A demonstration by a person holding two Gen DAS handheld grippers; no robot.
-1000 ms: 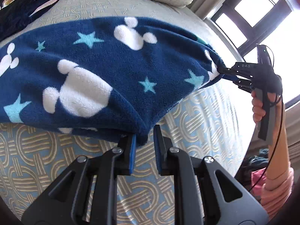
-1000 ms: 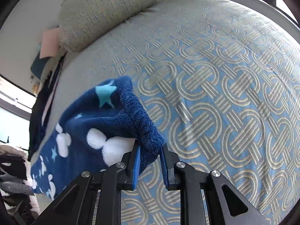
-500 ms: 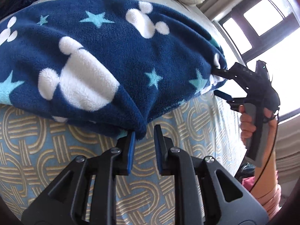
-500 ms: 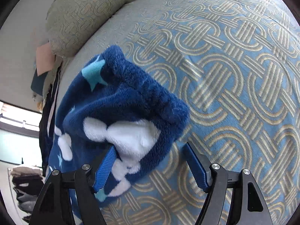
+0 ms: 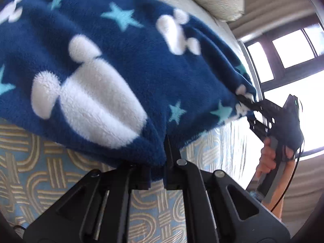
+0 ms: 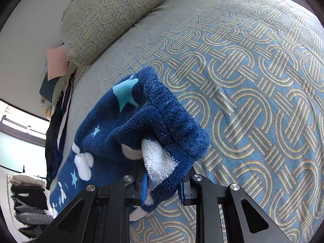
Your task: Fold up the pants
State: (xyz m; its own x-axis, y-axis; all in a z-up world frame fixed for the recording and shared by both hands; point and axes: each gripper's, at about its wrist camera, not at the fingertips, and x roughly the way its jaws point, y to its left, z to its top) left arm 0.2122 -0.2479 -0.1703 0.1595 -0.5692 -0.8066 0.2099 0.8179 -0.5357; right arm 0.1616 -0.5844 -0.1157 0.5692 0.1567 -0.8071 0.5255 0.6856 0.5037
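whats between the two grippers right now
In the left wrist view, the blue fleece pants span from the left gripper to the right gripper, above the patterned bedspread.

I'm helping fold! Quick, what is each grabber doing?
Left gripper: shut on the blue pants.
Right gripper: closing on the pants' bunched corner.

Bed [image 6: 253, 81]: blue cover, interlocking-loop pattern
Pillow [image 6: 109, 18]: matching pattern, at the bed's far end
Window [image 5: 291, 48]: bright, dark frame
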